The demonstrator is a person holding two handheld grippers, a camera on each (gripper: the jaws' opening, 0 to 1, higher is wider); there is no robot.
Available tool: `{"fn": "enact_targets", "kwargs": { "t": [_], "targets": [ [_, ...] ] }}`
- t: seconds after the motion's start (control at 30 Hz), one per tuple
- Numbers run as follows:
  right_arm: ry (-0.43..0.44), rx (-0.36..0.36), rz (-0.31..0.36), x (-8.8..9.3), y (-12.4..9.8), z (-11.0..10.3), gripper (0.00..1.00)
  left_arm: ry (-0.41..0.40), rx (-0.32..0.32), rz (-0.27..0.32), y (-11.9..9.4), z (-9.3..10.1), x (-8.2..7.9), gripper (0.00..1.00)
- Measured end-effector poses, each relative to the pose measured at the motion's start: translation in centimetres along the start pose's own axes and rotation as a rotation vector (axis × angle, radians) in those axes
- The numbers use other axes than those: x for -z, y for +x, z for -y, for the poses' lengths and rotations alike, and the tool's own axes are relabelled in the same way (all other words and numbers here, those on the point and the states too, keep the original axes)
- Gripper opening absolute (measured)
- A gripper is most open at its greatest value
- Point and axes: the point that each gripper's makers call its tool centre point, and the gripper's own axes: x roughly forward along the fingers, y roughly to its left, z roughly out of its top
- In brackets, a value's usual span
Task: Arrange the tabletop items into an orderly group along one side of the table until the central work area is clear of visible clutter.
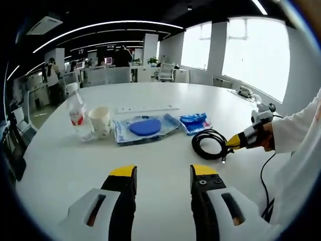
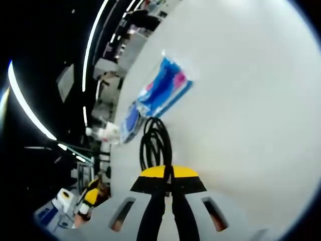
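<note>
Right gripper [image 2: 165,173]: your jaws pinch the coiled black cable [image 1: 209,143].
Left gripper [image 1: 163,175]: jaws apart, empty.
Risk: dragging snags the small blue packet [image 1: 194,121] at 12 o'clock.

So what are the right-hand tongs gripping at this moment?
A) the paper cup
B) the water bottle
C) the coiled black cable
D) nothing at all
C: the right tongs are shut on the coiled black cable, while the paper cup and water bottle stand apart.
</note>
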Motion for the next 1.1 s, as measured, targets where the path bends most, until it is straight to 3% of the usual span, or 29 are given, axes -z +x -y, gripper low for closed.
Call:
{"fn": "enact_targets", "kwargs": {
  "t": [0.37,0.5,0.67,0.9,1.1],
  "targets": [
    [-0.101,0.074,0.002,0.2,0.2,0.6,0.02,-0.023,0.001,-0.013,-0.5,0.4,1.0,0.42],
    [-0.168,0.11,-0.042,0.9,0.2,1.4,0.04,-0.019,0.006,-0.021,-0.5,0.4,1.1,0.42],
    [-0.186,0.103,-0.043,0.9,0.0,1.1,0.07,-0.045,0.01,-0.018,-0.6,0.5,1.3,0.45],
    [-0.287,0.131,-0.012,0.0,-0.8,0.6,0.23,-0.056,0.02,-0.026,-0.9,0.3,1.8,0.5],
    [-0.384,0.162,0.013,-0.2,-2.1,0.4,0.37,-0.066,0.031,-0.045,-0.9,-1.7,1.7,0.6]
  ]
}}
